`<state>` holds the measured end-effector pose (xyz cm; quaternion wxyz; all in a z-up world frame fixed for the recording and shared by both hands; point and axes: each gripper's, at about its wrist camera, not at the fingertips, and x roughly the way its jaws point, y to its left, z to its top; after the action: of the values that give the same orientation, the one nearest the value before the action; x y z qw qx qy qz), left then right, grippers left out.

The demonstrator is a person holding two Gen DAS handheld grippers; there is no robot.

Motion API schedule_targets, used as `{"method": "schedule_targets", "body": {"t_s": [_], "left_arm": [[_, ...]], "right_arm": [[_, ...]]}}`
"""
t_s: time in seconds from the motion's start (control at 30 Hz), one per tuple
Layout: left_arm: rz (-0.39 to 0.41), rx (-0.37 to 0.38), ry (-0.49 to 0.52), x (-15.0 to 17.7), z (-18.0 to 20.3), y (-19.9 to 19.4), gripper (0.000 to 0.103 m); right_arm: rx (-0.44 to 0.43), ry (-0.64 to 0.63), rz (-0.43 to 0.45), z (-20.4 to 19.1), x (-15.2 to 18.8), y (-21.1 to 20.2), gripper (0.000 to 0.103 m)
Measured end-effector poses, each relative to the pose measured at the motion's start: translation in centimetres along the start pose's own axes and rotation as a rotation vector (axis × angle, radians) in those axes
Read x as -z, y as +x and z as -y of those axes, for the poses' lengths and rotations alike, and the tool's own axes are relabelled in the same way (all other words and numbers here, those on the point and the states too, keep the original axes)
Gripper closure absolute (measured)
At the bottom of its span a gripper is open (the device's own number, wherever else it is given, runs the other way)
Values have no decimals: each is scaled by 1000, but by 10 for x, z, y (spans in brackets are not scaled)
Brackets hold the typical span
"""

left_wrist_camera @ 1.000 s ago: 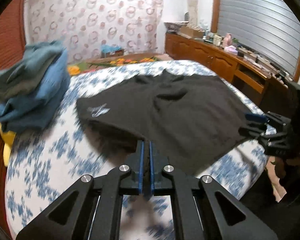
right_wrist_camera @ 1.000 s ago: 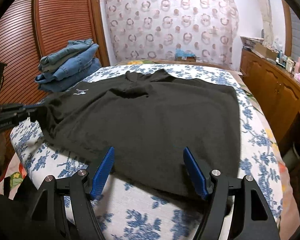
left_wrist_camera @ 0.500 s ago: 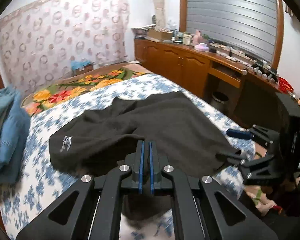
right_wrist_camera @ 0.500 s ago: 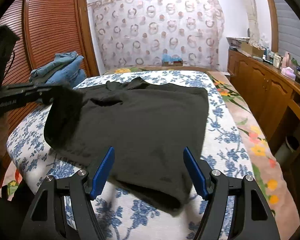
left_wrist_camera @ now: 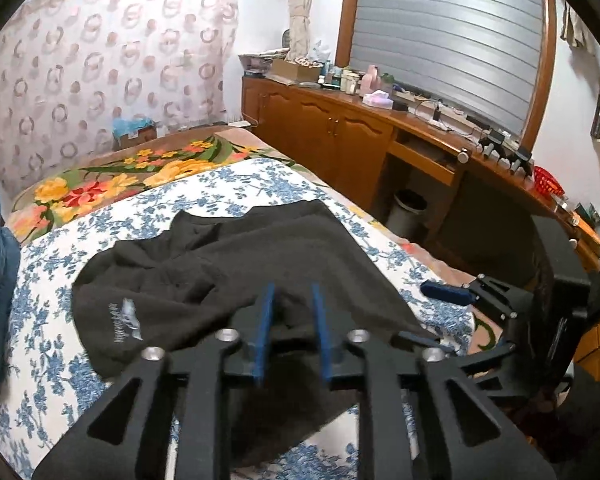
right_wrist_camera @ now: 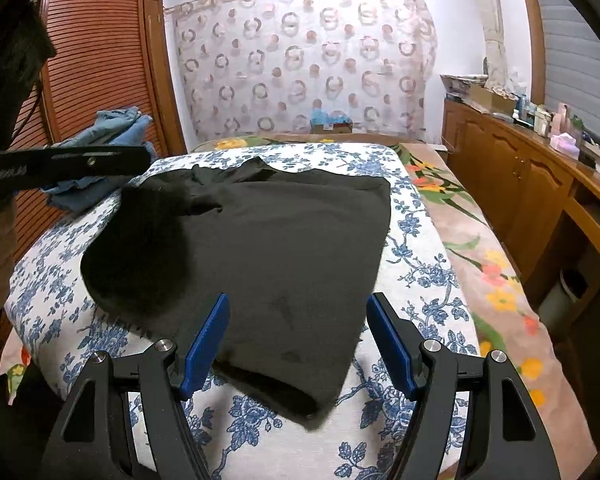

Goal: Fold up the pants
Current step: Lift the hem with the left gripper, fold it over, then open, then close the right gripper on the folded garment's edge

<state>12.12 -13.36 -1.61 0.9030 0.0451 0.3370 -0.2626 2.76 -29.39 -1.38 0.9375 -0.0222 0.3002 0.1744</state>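
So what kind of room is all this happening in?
Most likely a home bedroom. The black pants lie on a bed with a blue-and-white floral sheet, a slatted wooden wardrobe door stands beside it, and a long wooden cabinet cluttered with bottles and boxes runs under a shuttered window.

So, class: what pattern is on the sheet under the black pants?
Blue flowers on white: the sheet shows best in the right wrist view, around the pants.

Matt black cloth pants [right_wrist_camera: 276, 248] on printed cotton bedsheet [right_wrist_camera: 420, 280].

Ring-patterned curtain [right_wrist_camera: 300, 60], slatted wardrobe [right_wrist_camera: 96, 72], wooden sideboard [left_wrist_camera: 340, 136], shuttered window [left_wrist_camera: 448, 32].
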Motion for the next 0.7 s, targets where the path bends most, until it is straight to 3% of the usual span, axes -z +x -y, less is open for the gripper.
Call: {"method": "schedule_targets", "body": {"t_s": [0.03, 0.13, 0.2, 0.43, 0.7], "left_arm": [[2, -25, -1, 0, -3, -1, 56], [21, -42, 2, 2, -7, -4, 38], [33, -51, 2, 6, -13, -5, 33], [-3, -86, -17, 23, -42, 7, 33], [-59, -114, -35, 55, -58, 14, 33]], "right_arm": [[0, 4, -1, 0, -2, 1, 30], [0, 5, 1, 1, -7, 3, 30], [1, 2, 15, 2, -10, 2, 30], [-34, 15, 17, -4, -18, 19, 31], [-63, 2, 5, -26, -21, 38, 44]]}}
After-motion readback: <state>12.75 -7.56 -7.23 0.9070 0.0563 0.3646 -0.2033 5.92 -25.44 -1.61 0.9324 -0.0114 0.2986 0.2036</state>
